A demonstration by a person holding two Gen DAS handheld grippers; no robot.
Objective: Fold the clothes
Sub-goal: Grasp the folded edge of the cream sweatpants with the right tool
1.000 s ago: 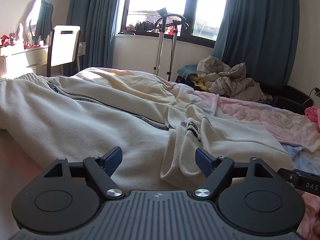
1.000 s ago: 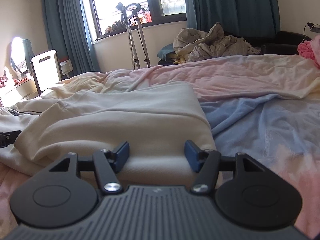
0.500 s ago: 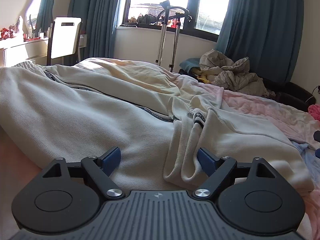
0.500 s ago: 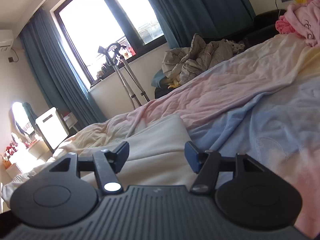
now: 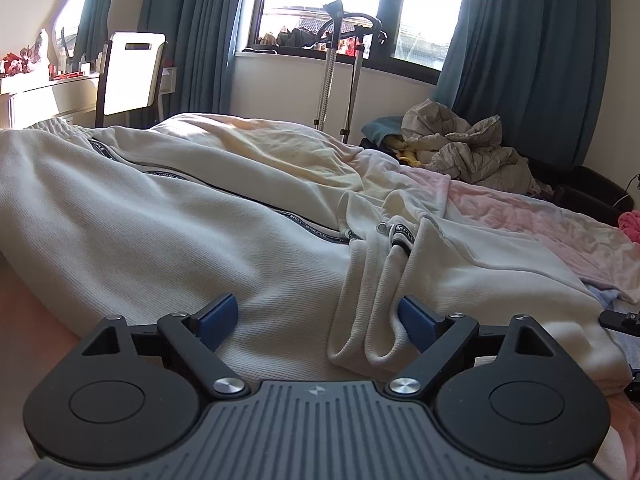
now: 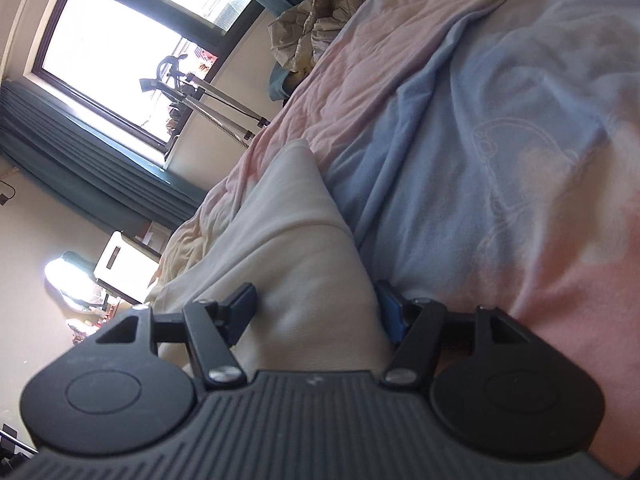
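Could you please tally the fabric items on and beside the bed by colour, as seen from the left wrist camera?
Cream: 1, the cream garment spread across the bed
Pastel pink and blue: 1, the bedsheet
Beige: 1, the crumpled quilt beyond the bed
Bright pink: 1, the pink cloth at the right edge
Total: 4

Daylight pours through a dark-framed window (image 5: 360, 4) flanked by teal curtains (image 5: 520, 52), above a pale wall (image 5: 280, 88), with a white chair (image 5: 132, 72) and dresser (image 5: 44, 96) at left.
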